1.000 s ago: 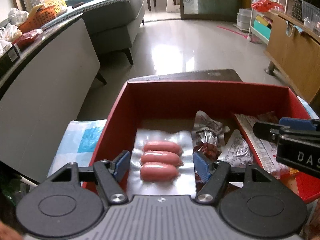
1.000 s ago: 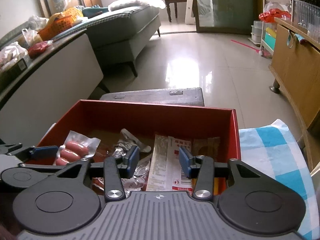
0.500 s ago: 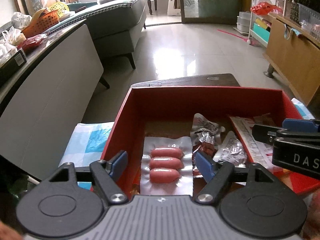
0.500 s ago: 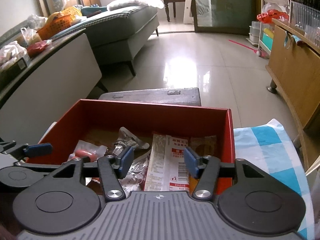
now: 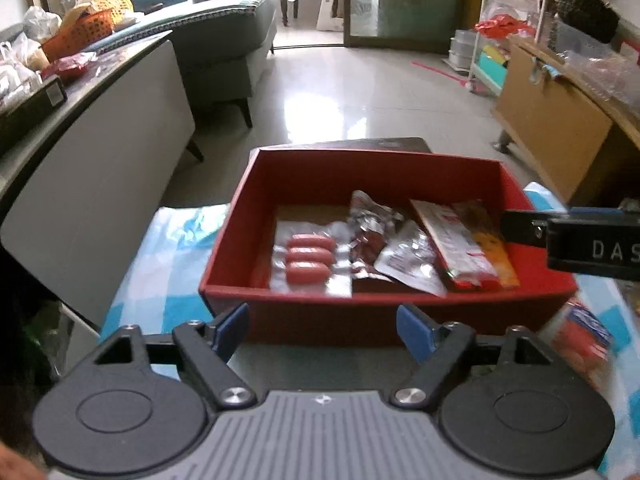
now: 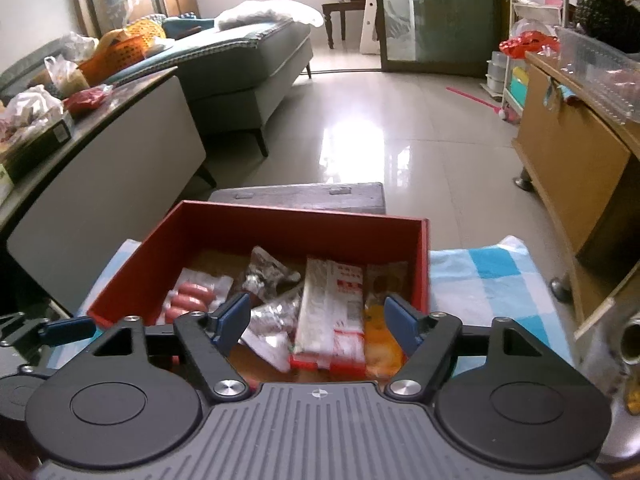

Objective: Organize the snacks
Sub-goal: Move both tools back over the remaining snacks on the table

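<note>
A red box (image 5: pixel 384 168) (image 6: pixel 280 236) stands on a blue checked cloth (image 5: pixel 168 248). It holds a clear pack of three pink sausages (image 5: pixel 310 258) (image 6: pixel 188 298), silver foil packs (image 5: pixel 408 254) (image 6: pixel 272 276), a long red and white pack (image 5: pixel 456 244) (image 6: pixel 336 300) and an orange pack (image 5: pixel 490 240) (image 6: pixel 380 340). My left gripper (image 5: pixel 322 330) is open and empty in front of the box's near wall. My right gripper (image 6: pixel 318 320) is open and empty over the box's near right part; it also shows in the left wrist view (image 5: pixel 576 236).
A blurred red and blue snack pack (image 5: pixel 582 334) lies on the cloth right of the box. A dark wooden stool (image 6: pixel 300 196) stands behind the box. A grey counter (image 5: pixel 92 152) runs along the left, a wooden cabinet (image 6: pixel 576 156) along the right.
My left gripper has drawn back out of the box, leaving the sausage pack inside. My right gripper has also pulled back and up. Both stay open.
</note>
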`<action>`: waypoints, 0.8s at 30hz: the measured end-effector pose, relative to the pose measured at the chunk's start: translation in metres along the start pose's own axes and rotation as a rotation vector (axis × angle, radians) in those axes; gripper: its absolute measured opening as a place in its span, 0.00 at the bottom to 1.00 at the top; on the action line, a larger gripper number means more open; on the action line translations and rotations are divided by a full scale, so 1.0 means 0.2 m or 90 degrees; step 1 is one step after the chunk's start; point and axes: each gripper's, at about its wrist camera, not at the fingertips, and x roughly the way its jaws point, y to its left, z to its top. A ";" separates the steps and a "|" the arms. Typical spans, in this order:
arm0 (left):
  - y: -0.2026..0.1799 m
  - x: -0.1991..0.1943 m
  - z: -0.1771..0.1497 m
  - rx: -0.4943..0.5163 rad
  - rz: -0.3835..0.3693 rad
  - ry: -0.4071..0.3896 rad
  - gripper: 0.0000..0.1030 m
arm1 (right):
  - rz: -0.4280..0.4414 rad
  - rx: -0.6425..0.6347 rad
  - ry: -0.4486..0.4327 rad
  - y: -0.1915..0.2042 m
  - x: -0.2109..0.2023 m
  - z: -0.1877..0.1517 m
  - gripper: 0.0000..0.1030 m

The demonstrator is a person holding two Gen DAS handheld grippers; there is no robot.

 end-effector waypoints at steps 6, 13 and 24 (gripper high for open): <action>-0.02 -0.10 -0.17 -0.022 -0.050 0.040 0.73 | -0.017 0.001 0.003 -0.06 -0.17 -0.12 0.80; -0.16 -0.09 -0.38 -0.052 -0.082 0.115 0.73 | -0.006 0.030 0.006 -0.12 -0.34 -0.26 0.82; -0.36 -0.01 -0.45 -0.158 -0.059 0.178 0.73 | 0.047 0.059 0.007 -0.21 -0.42 -0.32 0.84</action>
